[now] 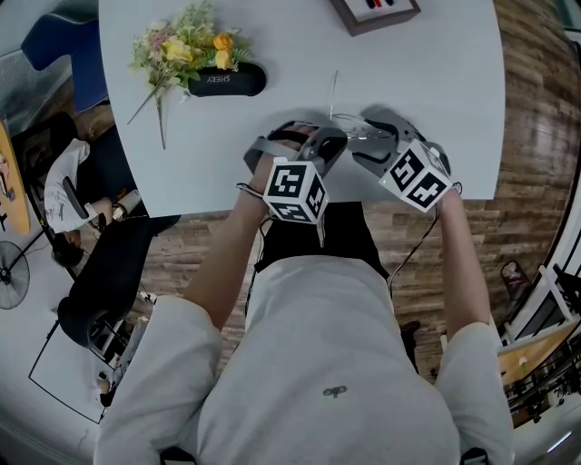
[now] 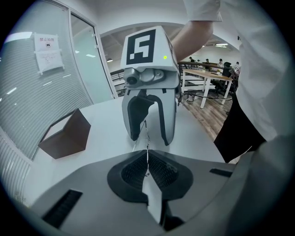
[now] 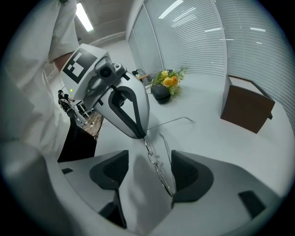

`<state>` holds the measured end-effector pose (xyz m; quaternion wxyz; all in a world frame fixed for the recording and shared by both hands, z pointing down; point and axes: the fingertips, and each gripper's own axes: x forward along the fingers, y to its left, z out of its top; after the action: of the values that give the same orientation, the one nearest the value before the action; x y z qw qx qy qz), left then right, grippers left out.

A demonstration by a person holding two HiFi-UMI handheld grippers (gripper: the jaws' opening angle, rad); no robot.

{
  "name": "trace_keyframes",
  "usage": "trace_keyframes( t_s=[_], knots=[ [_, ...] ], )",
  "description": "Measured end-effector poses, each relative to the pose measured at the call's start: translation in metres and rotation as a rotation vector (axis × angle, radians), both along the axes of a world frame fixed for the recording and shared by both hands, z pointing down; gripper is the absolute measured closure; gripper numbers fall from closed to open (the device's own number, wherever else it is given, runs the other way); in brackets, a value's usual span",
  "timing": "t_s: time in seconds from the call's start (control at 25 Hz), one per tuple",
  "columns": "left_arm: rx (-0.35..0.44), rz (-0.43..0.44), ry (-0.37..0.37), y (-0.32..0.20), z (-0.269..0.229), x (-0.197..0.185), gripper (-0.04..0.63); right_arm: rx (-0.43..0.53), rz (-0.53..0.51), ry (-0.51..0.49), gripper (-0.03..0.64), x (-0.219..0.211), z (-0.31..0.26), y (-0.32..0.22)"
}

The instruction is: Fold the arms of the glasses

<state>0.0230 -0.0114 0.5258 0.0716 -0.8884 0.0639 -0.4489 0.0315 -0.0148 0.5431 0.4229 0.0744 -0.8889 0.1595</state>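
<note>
Thin wire-rimmed glasses hang just above the white table near its front edge, between both grippers. My left gripper is shut on one end of the frame; in the left gripper view its pads pinch the thin wire. My right gripper is open, its jaws standing wide on either side of the glasses, which lie close to the right-hand pad. One temple arm sticks out over the table, unfolded. The other arm runs along the frame by that pad.
A black glasses case and a bunch of flowers lie at the far left of the table. A brown box stands at the far edge. The table's front edge runs right under both grippers, against the person's body.
</note>
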Motion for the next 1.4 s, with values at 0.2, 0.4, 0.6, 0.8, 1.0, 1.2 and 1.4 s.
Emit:
trace_keyframes(
  t_s=[0.2,0.4,0.6,0.8,1.0,1.2,1.4],
  knots=[
    [-0.007,-0.015,-0.002,-0.003,0.0,-0.001,0.571,-0.001,-0.024,0.006,0.334,-0.001,0.0,0.003],
    [-0.01,-0.023,-0.002,-0.004,0.001,-0.001,0.571,0.012,-0.031,0.017,0.357,0.001,0.001,0.002],
    [-0.018,-0.024,0.001,-0.003,0.001,0.0,0.571,0.039,-0.023,0.022,0.354,0.002,0.0,-0.001],
    [-0.026,-0.027,0.014,-0.001,-0.002,0.002,0.571,0.079,0.076,0.001,0.356,0.014,-0.013,-0.009],
    [-0.036,-0.055,0.038,-0.002,-0.007,0.003,0.569,0.1,0.106,0.032,0.362,0.031,-0.012,-0.01],
    [-0.073,-0.159,0.101,-0.008,-0.016,0.0,0.486,0.162,0.106,0.066,0.397,0.042,-0.016,-0.013],
    [-0.157,-0.305,0.201,-0.021,-0.022,-0.007,0.442,0.215,0.066,0.105,0.436,0.047,-0.016,-0.012]
  ],
)
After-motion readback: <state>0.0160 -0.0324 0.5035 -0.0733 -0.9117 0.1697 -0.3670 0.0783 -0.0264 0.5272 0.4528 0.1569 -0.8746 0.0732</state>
